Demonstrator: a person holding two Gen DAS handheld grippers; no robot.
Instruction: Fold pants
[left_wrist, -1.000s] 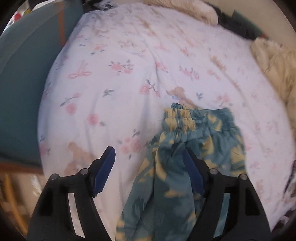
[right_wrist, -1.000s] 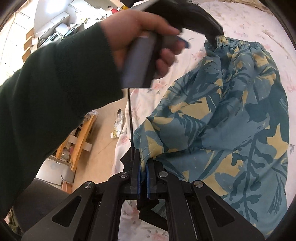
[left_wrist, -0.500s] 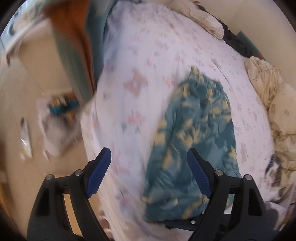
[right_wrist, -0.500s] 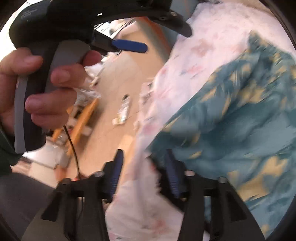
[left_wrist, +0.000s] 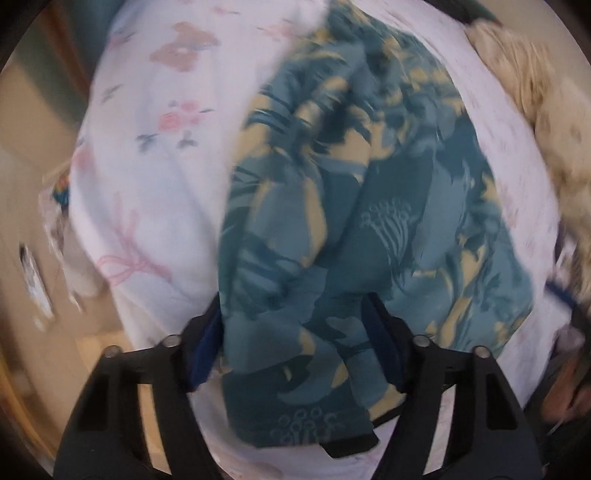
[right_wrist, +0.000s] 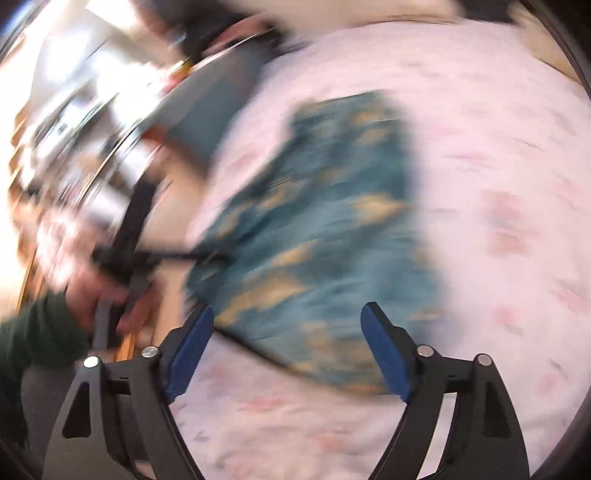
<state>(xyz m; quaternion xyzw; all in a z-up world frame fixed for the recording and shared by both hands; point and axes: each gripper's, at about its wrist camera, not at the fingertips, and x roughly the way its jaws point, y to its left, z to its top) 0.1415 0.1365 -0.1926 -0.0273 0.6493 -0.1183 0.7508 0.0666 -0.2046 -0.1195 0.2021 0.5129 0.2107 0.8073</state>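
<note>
Pants (left_wrist: 354, 221): released by right gripper (right_wrist: 291, 339) within 1 s, now flat on bed (left_wrist: 155, 192); left gripper (left_wrist: 295, 332) jaws spread, straddling near hem; right jaws spread, empty. Next fold pending.

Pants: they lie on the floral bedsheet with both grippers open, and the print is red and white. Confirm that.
Not quite. The pants are teal with yellow leaf shapes, as the left wrist view shows. They do lie on the floral bedsheet, and the left gripper and right gripper are open.
</note>
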